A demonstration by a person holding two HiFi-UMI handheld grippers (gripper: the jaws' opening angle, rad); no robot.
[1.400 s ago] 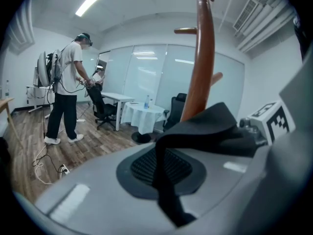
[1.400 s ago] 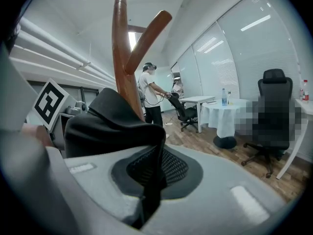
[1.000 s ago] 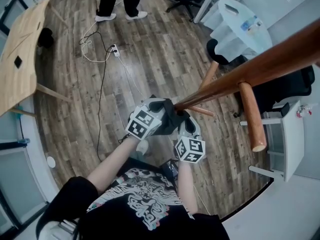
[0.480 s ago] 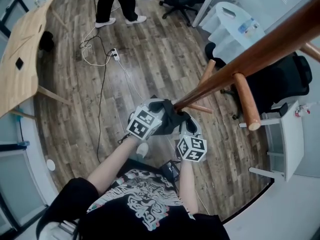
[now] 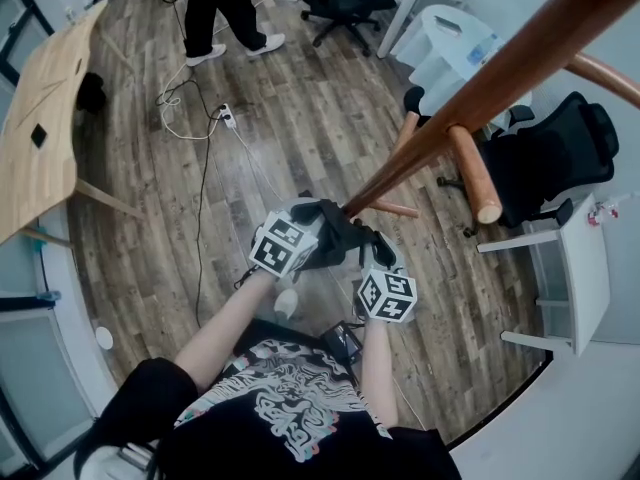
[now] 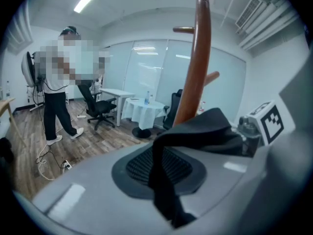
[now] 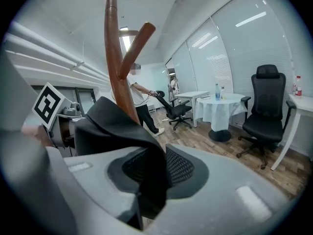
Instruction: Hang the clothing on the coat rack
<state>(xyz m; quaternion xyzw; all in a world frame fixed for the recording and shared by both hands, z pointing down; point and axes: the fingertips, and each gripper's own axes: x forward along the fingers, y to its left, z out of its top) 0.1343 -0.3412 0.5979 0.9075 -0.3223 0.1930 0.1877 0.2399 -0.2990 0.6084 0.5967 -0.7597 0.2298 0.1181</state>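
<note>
A black piece of clothing (image 5: pixel 340 236) is stretched between my two grippers, close in front of the person. My left gripper (image 5: pixel 300 243) is shut on its left part; a fold of the black cloth (image 6: pixel 168 180) runs across the ribbed pad. My right gripper (image 5: pixel 375 268) is shut on the right part, where the clothing (image 7: pixel 146 165) is pinched against the pad. The brown wooden coat rack (image 5: pixel 480 88) rises right behind the clothing. Its pole (image 6: pixel 194 72) and pegs (image 7: pixel 134 43) stand just past the cloth in both gripper views.
A peg (image 5: pixel 470 173) of the rack juts down at the right. Office chairs (image 5: pixel 545 158), a white-clothed round table (image 5: pixel 455 43) and a white desk (image 5: pixel 570 268) stand at the right. A wooden table (image 5: pixel 40 118) is at the left. Cables (image 5: pixel 200 108) lie on the floor near a standing person (image 5: pixel 225 3).
The head view has shifted, so the rack's pole and peg sit higher and steeper. Both grippers stay shut on the clothing, the right one slightly lower. The distant person has stepped a little.
</note>
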